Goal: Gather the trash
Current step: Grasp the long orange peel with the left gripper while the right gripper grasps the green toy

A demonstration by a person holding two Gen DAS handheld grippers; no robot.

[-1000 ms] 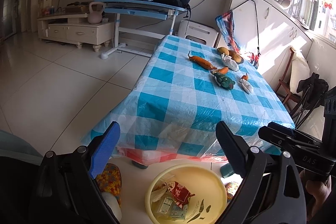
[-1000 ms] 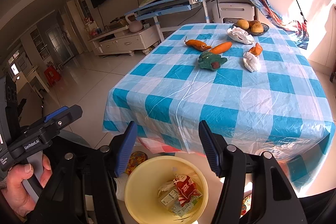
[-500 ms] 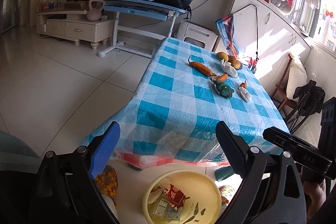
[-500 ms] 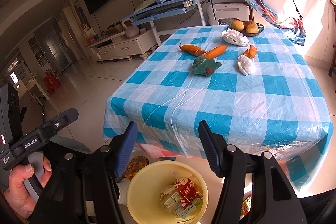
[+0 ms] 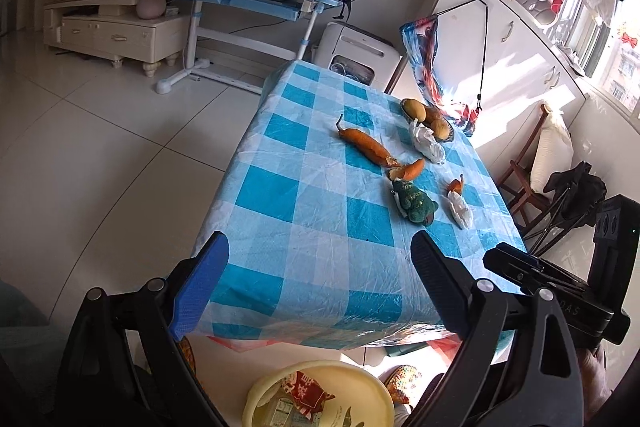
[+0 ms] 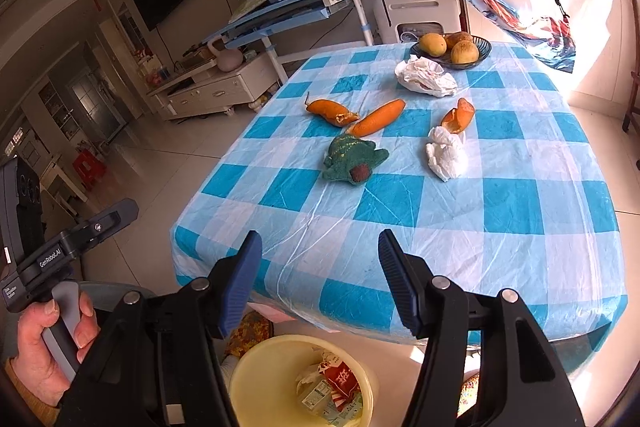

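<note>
So far some cartons sit in my yellow bin point(image 6: 256, 367) on the floor, while crumpled tissues point(image 6: 446, 155), peel point(image 6: 458, 115) remain on the table point(image 6: 520, 195), well beyond my left gripper point(image 5: 316, 291) and right gripper point(image 6: 320, 279), both wide and empty.

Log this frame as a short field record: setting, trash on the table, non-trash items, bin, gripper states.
setting: table with blue checked cloth in a living room
trash on table: two crumpled white wrappers, orange peel piece
other items: two orange vegetables, green knitted toy, fruit bowl
bin: yellow bin on the floor at the near table edge, already holding cartons and a red packet
left gripper: open, empty
right gripper: open, empty, above the bin
</note>
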